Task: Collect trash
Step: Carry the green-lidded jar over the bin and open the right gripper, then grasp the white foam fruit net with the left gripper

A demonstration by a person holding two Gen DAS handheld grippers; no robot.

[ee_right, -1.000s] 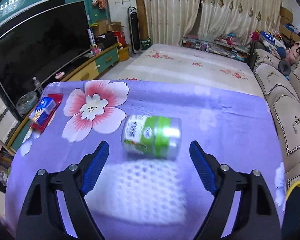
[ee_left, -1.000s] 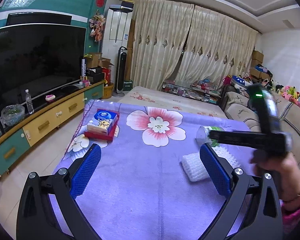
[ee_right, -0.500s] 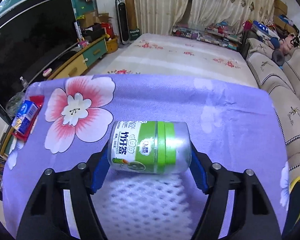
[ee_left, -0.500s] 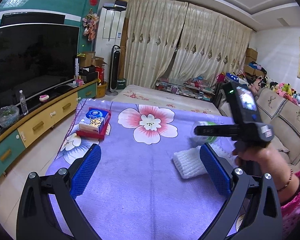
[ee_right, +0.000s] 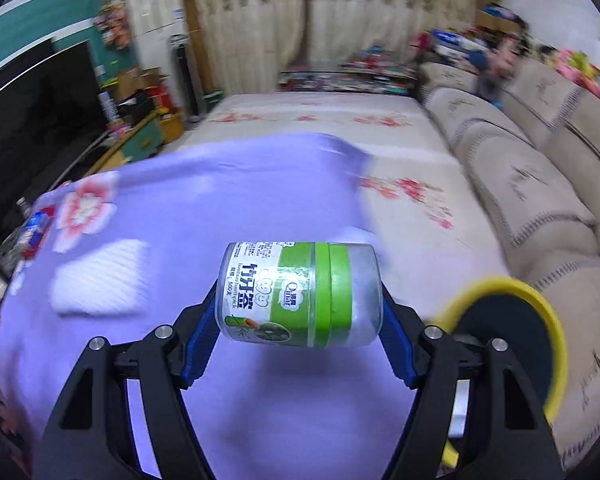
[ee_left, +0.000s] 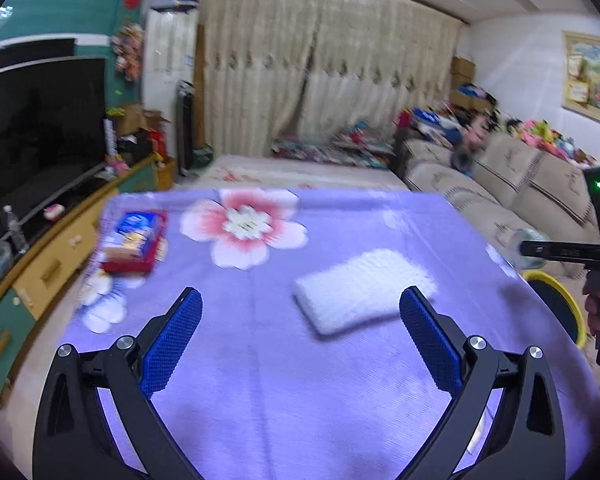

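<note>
My right gripper (ee_right: 298, 312) is shut on a clear toothpick jar (ee_right: 300, 294) with a green label, held sideways above the purple tablecloth (ee_right: 220, 208). A yellow-rimmed bin (ee_right: 508, 340) stands just right of it, off the table edge. In the left wrist view the jar (ee_left: 526, 248) and the bin (ee_left: 556, 304) show at the far right. My left gripper (ee_left: 300, 340) is open and empty above the cloth, with a white foam net (ee_left: 364, 290) lying just ahead between its fingers.
A red tray with a blue tissue pack (ee_left: 134, 240) lies at the table's left. A TV cabinet (ee_left: 40, 272) runs along the left. A beige sofa (ee_right: 540, 184) lines the right side. A floral mat (ee_right: 320, 120) covers the floor beyond the table.
My right gripper closed on the jar, lifted it off the cloth and carried it right toward the yellow bin. The left gripper swung right, so the foam net now lies ahead of it.
</note>
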